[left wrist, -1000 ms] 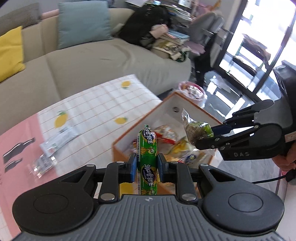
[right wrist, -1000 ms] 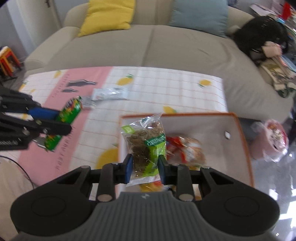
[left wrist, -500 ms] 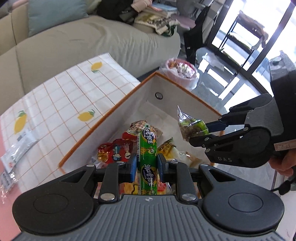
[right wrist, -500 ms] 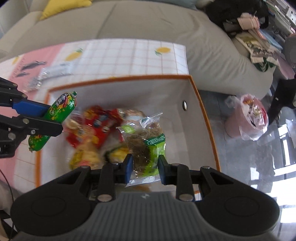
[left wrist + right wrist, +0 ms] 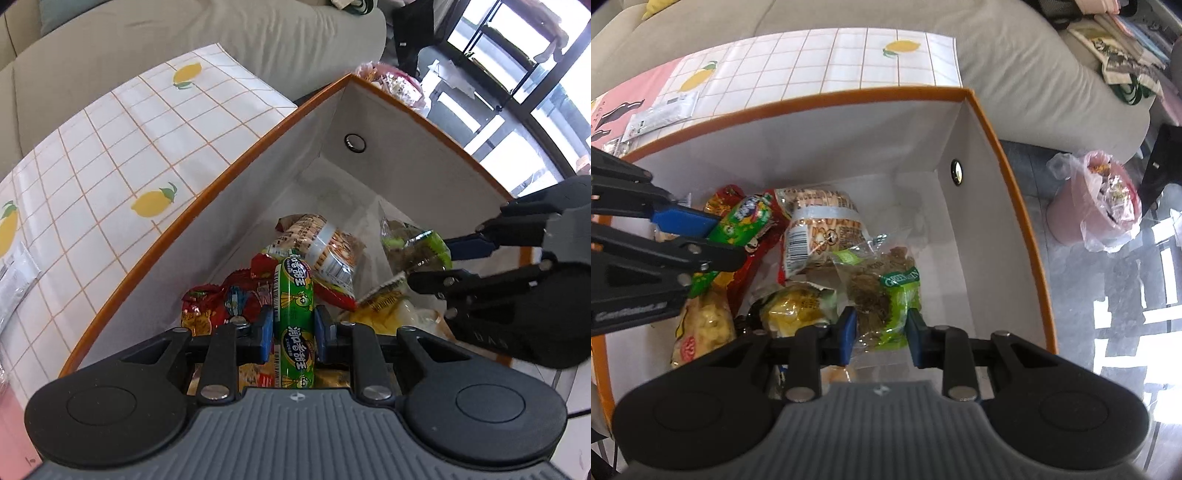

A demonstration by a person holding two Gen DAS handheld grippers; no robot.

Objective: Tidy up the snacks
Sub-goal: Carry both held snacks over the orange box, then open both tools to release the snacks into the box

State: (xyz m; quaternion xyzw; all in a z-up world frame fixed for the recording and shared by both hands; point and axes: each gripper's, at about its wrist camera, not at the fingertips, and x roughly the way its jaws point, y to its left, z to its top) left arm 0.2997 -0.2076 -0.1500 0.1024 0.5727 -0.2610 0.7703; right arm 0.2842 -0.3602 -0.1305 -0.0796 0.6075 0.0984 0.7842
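Living-room scene, grid tablecloth (image 5: 122, 147) with lemon prints over a low table, beige sofa (image 5: 184, 40) behind it. Near edge of the left wrist view: left gripper (image 5: 293, 328), blue pads clamped on a green sausage stick (image 5: 293, 314), shiny plastic casing with cartoon print, standing upright between the pads, its top over the box contents. Right gripper (image 5: 879, 332) in its own view is clamped on a clear cookie bag (image 5: 882, 295) with a green label, crinkly film, brown pieces inside; bag tilts up and away from the pads, low inside the box. Both grippers reach down into the storage box (image 5: 979, 229), white inner walls, orange rim, metal grommet on the far wall. Box floor holds a heap: yellow snack pack (image 5: 798, 306) just left of the cookie bag, red wrappers (image 5: 225, 299) left of the sausage, round biscuit pack (image 5: 823, 221) with a clear band farther back. Right half of the box floor bare white. Far left on the cloth, flat silver sachets (image 5: 661, 114) lie outside the box. Far right on the tiled floor, a pink bin (image 5: 1097, 199) with a plastic liner, near the sofa end.
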